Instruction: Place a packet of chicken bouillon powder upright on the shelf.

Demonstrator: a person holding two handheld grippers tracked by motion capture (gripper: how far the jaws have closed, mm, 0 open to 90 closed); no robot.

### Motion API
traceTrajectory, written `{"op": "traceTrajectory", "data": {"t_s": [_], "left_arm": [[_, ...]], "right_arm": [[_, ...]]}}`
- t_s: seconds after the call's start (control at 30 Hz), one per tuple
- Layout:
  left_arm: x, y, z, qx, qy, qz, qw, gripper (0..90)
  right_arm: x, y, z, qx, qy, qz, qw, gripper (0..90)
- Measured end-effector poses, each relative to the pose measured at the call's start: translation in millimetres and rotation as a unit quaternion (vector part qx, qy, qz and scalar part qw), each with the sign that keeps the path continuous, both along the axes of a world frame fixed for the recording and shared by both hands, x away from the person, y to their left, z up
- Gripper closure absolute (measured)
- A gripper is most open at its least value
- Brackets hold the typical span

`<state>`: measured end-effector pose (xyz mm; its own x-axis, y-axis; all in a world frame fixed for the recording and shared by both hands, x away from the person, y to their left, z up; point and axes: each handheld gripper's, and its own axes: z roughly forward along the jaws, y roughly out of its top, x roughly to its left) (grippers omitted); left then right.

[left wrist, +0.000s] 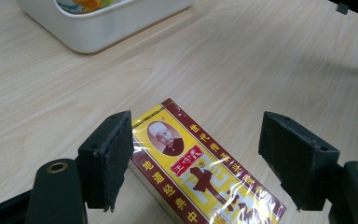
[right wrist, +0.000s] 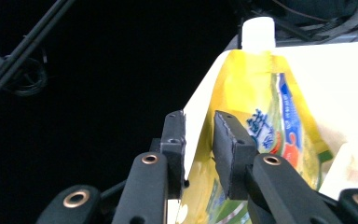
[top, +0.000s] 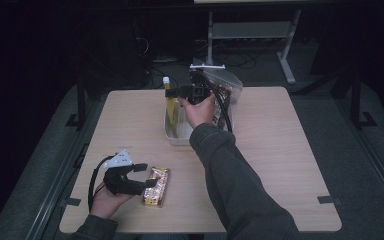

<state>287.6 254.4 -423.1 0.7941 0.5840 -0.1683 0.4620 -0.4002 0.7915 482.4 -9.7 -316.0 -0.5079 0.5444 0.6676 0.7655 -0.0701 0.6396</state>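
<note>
A yellow spout pouch [top: 171,107] with a white cap stands in a white bin [top: 177,138] at the table's far middle. My right gripper [top: 173,92] is at the pouch's upper part. In the right gripper view its jaws [right wrist: 198,123] stand a little apart around the left edge of the pouch [right wrist: 261,93], and the pads do not visibly press on it. A yellow and red box [top: 158,187] lies flat near the front left. My left gripper [left wrist: 198,140] is open and straddles the box [left wrist: 205,182]; the left pad is close to its edge and the right pad is well clear.
A clear plastic bag [top: 228,89] with dark contents stands right behind the bin. The white bin [left wrist: 102,28] is beyond the box in the left gripper view. The wooden table [top: 280,150] has bare room on its right half. Dark floor and desk legs lie beyond the far edge.
</note>
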Motion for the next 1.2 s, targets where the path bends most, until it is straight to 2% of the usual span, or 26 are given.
{"op": "traceTrajectory", "data": {"t_s": [0.43, 0.77, 1.2], "left_arm": [[0.8, 2.3, -0.4, 0.002, -0.002, 0.002, 1.0, 25.1], [1.1, 2.2, -1.9, 0.005, 0.003, 0.005, 1.0, 24.7], [0.2, 2.0, -0.7, 0.008, -0.001, 0.006, 1.0, 24.4]], "right_arm": [[-9.5, -7.4, 3.1, 0.006, 0.003, 0.019, 0.9998, 69.5], [-18.4, -12.0, 5.4, 0.013, 0.004, 0.038, 0.9992, 62.9], [-38.5, -28.7, 11.3, 0.021, 0.004, 0.06, 0.998, 57.0]]}}
